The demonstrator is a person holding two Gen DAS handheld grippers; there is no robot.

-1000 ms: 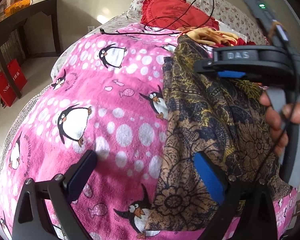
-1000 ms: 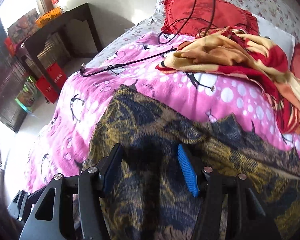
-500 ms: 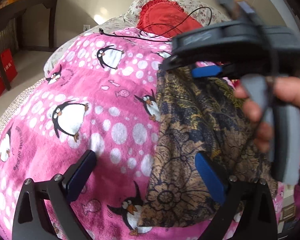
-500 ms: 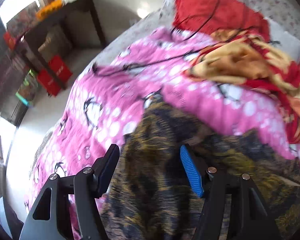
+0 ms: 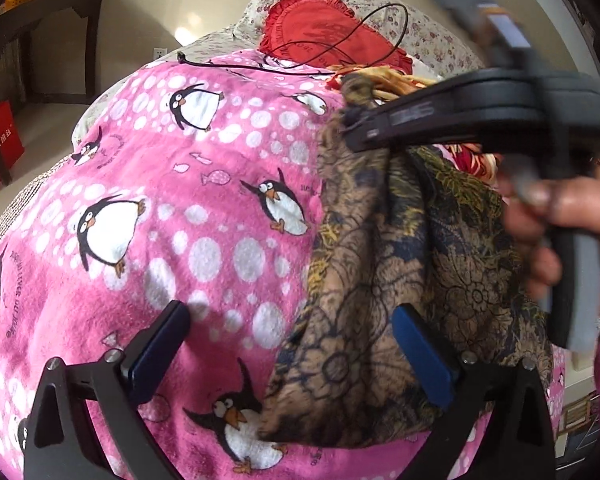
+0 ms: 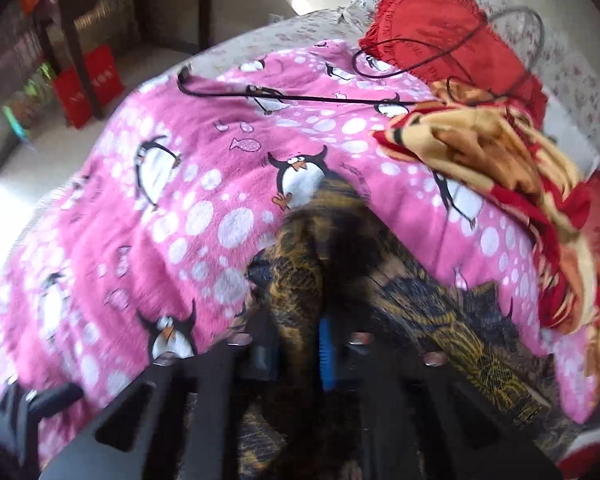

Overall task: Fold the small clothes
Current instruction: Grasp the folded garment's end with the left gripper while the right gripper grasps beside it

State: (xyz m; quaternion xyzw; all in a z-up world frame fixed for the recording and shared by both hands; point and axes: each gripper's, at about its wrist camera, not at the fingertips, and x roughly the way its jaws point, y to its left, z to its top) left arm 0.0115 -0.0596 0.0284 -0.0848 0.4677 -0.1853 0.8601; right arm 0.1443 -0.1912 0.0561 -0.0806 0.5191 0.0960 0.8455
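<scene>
Two grippers at work on one garment [image 5: 384,280], a dark brown-and-gold floral piece lying on the pink penguin blanket [image 5: 172,208], which we take as our landmark. The right gripper [image 5: 350,124] has just been closing, and its jaws are now pinched together on a bunched far corner of the garment, lifted a little off the blanket; from its own camera the cloth is wedged between the blue pads [image 6: 326,354], though that frame is blurred, so how deep the bite goes we can only guess. The left gripper [image 5: 288,354] hovers over the near end with jaws wide apart, one finger above bare blanket, the other above the cloth, gripping nothing. To do this step well, we judge the lifted corner should be carried toward the near edge in a low arc, keeping the hem taut so the fold lands square, while the left gripper pins or takes the matching near corner. Room: the blanket to the garment's left lies open and flat, good for laying the fold. Beyond the garment's far end sit a crumpled red-and-cream cloth [image 6: 500,160] and a black cable [image 5: 260,67] across the blanket's far edge; we would steer short of both.
</scene>
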